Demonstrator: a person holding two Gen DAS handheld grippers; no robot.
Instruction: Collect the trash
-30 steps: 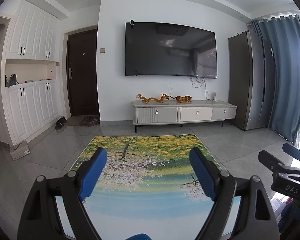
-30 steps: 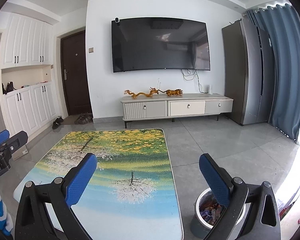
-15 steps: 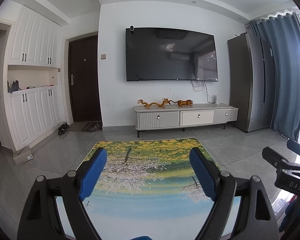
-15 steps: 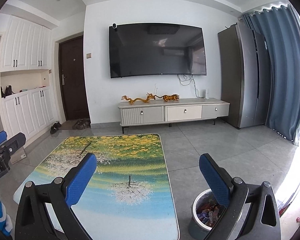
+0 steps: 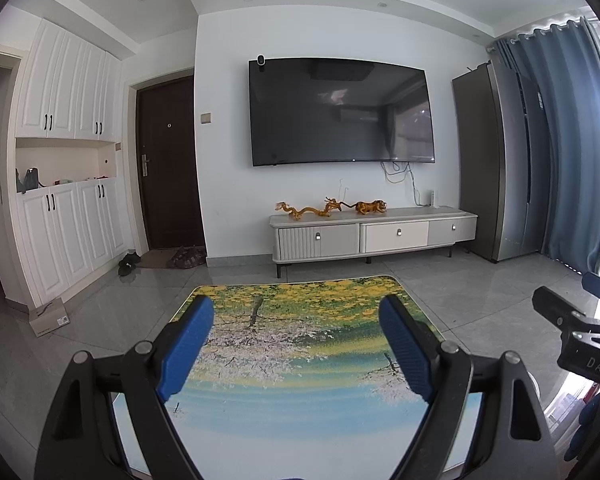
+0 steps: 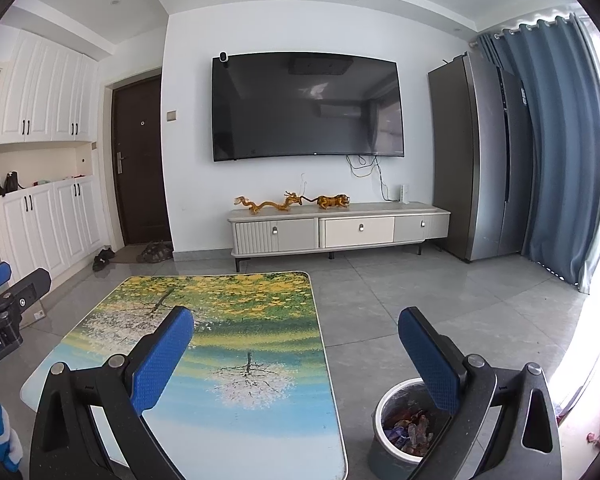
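Right gripper, jaws spread wide, held above a landscape-printed table. A trash bin holding wrappers stands on the floor beside the table.

Home living room. Large wall TV above low media console with gold dragon figurines. White built-in cabinets beside dark entry door, shoes on floor at threshold. Steel fridge, blue curtain, grey tile floor. Tabletop with landscape print.
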